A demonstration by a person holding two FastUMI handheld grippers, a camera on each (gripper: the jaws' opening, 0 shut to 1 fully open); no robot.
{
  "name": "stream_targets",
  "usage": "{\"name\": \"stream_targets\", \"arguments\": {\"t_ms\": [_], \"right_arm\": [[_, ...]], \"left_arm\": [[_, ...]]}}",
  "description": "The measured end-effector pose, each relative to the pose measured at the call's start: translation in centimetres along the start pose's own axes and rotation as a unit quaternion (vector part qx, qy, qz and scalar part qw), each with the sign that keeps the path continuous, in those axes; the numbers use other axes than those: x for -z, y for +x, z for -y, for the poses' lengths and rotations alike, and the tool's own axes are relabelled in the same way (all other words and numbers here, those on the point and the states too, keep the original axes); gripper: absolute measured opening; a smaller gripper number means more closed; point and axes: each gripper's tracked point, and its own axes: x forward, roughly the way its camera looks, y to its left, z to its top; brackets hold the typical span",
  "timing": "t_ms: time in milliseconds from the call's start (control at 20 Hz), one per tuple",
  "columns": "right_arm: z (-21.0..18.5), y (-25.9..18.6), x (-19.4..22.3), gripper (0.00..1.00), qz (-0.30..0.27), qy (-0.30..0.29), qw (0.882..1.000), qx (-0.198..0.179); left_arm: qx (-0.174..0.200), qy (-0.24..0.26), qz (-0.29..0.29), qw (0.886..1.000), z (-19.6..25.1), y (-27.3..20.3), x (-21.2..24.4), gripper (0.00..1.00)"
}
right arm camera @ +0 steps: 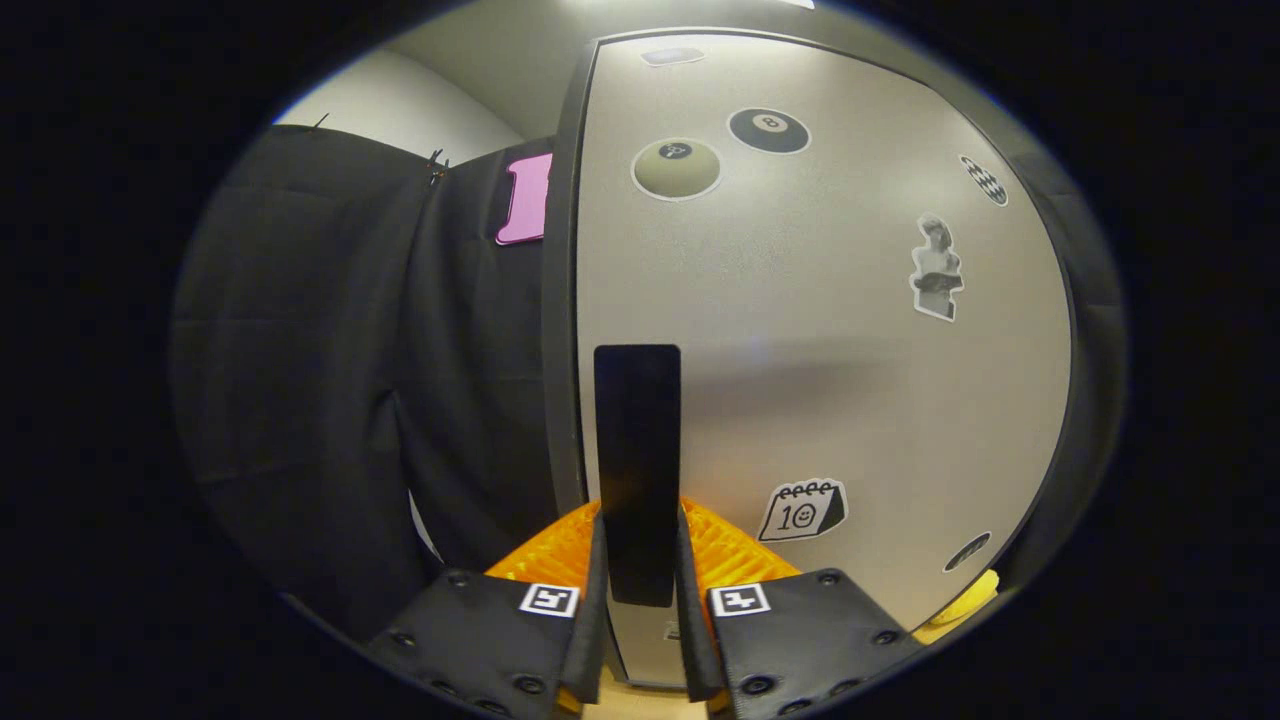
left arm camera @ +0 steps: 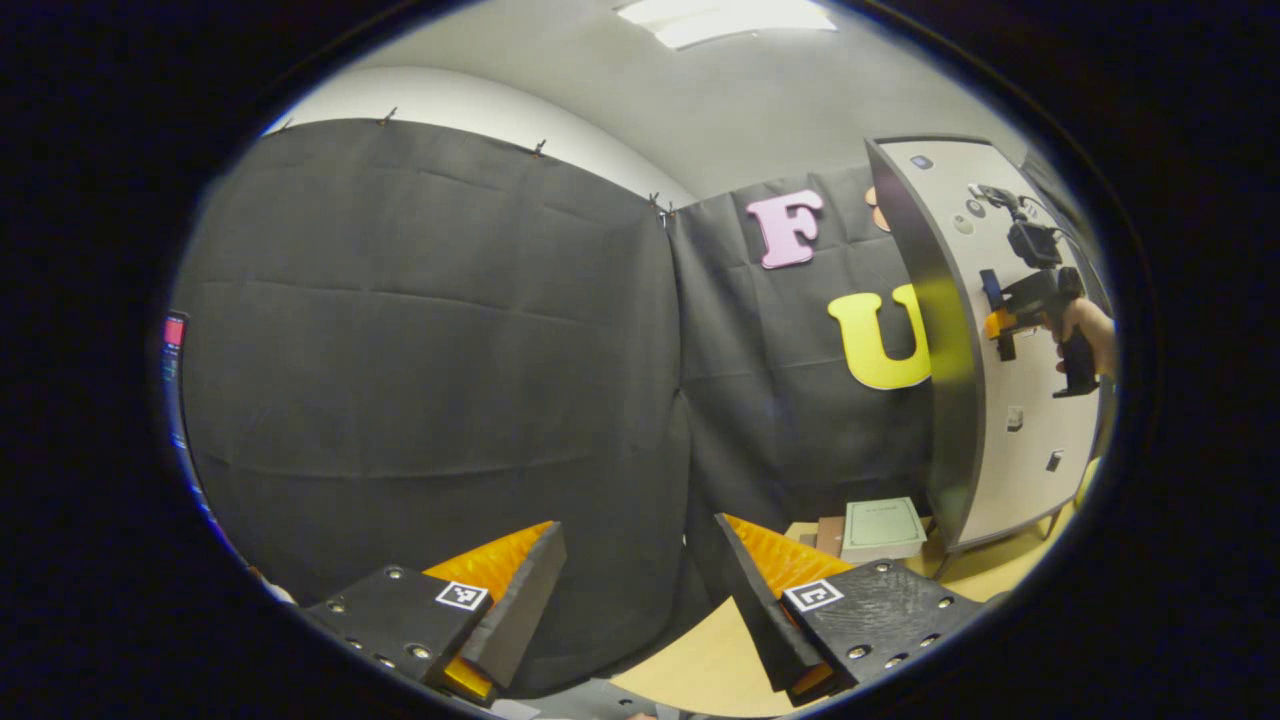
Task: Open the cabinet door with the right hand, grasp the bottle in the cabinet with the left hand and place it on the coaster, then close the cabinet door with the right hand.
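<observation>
Right gripper view: the right gripper [right arm camera: 640,600] had its two fingers pressed on either side of the black upright handle [right arm camera: 637,460] of the cabinet door [right arm camera: 820,330], a pale panel bearing stickers. Left gripper view: the left gripper [left arm camera: 635,590] hung with jaws wide apart and nothing between them, facing the black cloth wall [left arm camera: 430,350]. The cabinet stood at the right on the wooden table [left arm camera: 700,665], a green booklet [left arm camera: 880,528] beside its foot.

A ceiling lamp [left arm camera: 727,18] far above the jaws lights both views evenly. Soft glare sits on the cabinet door [right arm camera: 820,330] ahead of them. Edges bend strongly; focus is sharp.
</observation>
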Motion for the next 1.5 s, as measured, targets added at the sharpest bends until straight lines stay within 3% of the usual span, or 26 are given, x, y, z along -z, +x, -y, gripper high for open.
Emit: {"name": "stream_targets", "arguments": {"t_ms": [100, 450, 550, 800, 850, 900, 1250, 1500], "right_arm": [[-0.1, 0.0, 0.1, 0.2, -0.007, -0.004, 1.0, -0.003], [0.3, -1.3, 0.4, 0.2, -0.028, -0.003, 0.999, -0.041], [0.5, -2.0, 0.5, 0.17, -0.025, -0.001, 0.998, -0.049], [1.3, -3.5, 0.7, 0.2, -0.023, -0.003, 0.997, -0.077], [1.4, -4.0, 0.6, 0.17, -0.022, -0.004, 0.996, -0.084], [1.6, -4.4, 0.7, 0.2, -0.022, -0.005, 0.996, -0.091], [3.5, -6.6, 1.1, 0.2, -0.016, -0.007, 0.99, -0.14], [5.4, -7.4, 1.4, 0.2, -0.021, -0.005, 0.979, -0.202]], "left_arm": [[0.006, -0.001, 0.002, 1.0, 0.4, 0.4, -0.2, 0.89], [0.041, -0.015, 0.013, 0.999, 2.6, 2.1, -0.6, 0.92], [0.06, -0.02, 0.016, 0.998, 3.6, 2.0, -0.9, 0.89], [0.107, -0.029, 0.028, 0.993, 7.1, 2.1, -1.5, 0.89], [0.115, -0.029, 0.031, 0.992, 7.8, 2.1, -1.8, 0.89], [0.121, -0.031, 0.033, 0.992, 8.6, 2.1, -2.1, 0.89], [0.178, -0.045, 0.029, 0.983, 18.2, 0.4, -3.8, 0.92], [0.196, -0.053, 0.019, 0.979, 24.9, -2.5, -5.0, 0.89]]}}
